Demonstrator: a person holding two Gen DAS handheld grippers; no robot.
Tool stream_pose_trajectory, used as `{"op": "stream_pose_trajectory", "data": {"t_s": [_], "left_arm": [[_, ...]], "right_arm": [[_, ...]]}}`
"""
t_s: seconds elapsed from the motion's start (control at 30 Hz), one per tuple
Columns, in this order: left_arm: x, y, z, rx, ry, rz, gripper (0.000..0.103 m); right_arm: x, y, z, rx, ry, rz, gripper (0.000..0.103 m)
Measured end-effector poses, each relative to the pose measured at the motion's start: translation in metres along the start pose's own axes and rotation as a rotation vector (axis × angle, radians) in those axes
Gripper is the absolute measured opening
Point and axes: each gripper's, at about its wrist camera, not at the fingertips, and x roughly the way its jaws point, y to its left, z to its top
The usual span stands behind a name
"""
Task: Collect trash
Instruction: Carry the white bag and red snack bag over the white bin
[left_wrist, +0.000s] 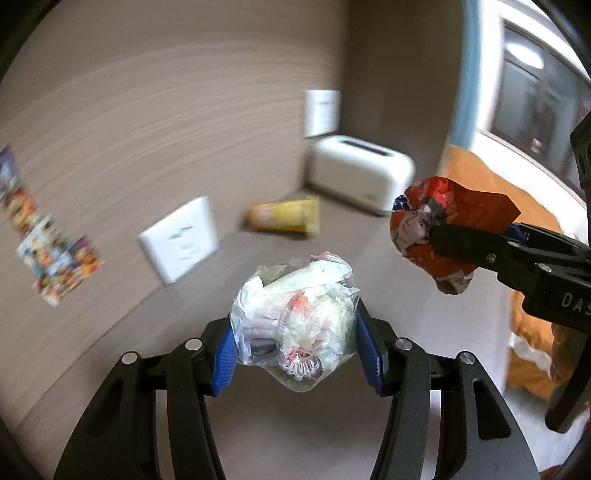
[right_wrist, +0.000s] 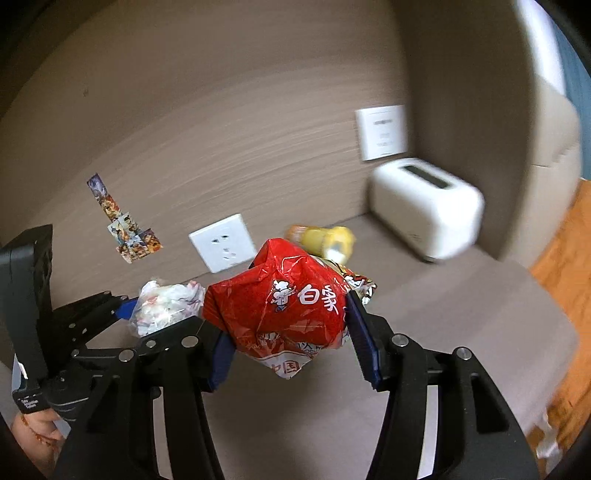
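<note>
My left gripper (left_wrist: 297, 347) is shut on a clear plastic bag of crumpled white wrappers (left_wrist: 295, 317) and holds it above the brown counter. It also shows at the left of the right wrist view (right_wrist: 166, 308). My right gripper (right_wrist: 286, 332) is shut on a crumpled red noodle wrapper (right_wrist: 284, 306), held up in the air. The same wrapper (left_wrist: 439, 229) shows at the right of the left wrist view. A yellow snack packet (left_wrist: 286, 218) lies on the counter by the wall; in the right wrist view it (right_wrist: 325, 240) peeks out behind the red wrapper.
A white toaster (left_wrist: 360, 171) stands in the counter's back corner. A white wall socket (right_wrist: 221, 247) and a strip of colourful stickers (right_wrist: 123, 225) are on the wall. Orange fabric (left_wrist: 532, 332) lies beyond the counter's right edge.
</note>
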Motion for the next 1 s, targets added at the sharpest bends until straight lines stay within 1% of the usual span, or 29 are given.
{"op": "stream_pose_trajectory", "data": {"t_s": [0.17,0.27,0.33,0.5,0.63,0.73,0.83,1.0], "left_arm": [[0.000,-0.063,-0.002,0.121,0.020,-0.098,0.054],[0.003,-0.101,-0.008,0.182,0.037,-0.160,0.054],[0.005,-0.124,-0.015,0.214,0.052,-0.204,0.054],[0.014,-0.191,-0.027,0.336,0.087,-0.298,0.054],[0.018,-0.241,-0.042,0.434,0.113,-0.358,0.054],[0.023,-0.274,-0.054,0.492,0.141,-0.407,0.054],[0.031,-0.304,-0.070,0.567,0.167,-0.434,0.054],[0.053,-0.341,-0.096,0.630,0.227,-0.471,0.054]], "right_arm": [[-0.053,-0.034,-0.032,0.044,-0.017,-0.121,0.056],[-0.077,-0.055,-0.051,0.086,-0.006,-0.186,0.056],[-0.089,-0.068,-0.063,0.117,0.002,-0.222,0.056],[-0.126,-0.103,-0.100,0.206,0.023,-0.314,0.056],[-0.150,-0.132,-0.132,0.288,0.043,-0.379,0.056],[-0.157,-0.146,-0.150,0.328,0.059,-0.415,0.056],[-0.166,-0.163,-0.171,0.379,0.073,-0.441,0.056],[-0.165,-0.189,-0.207,0.433,0.117,-0.469,0.056]]}}
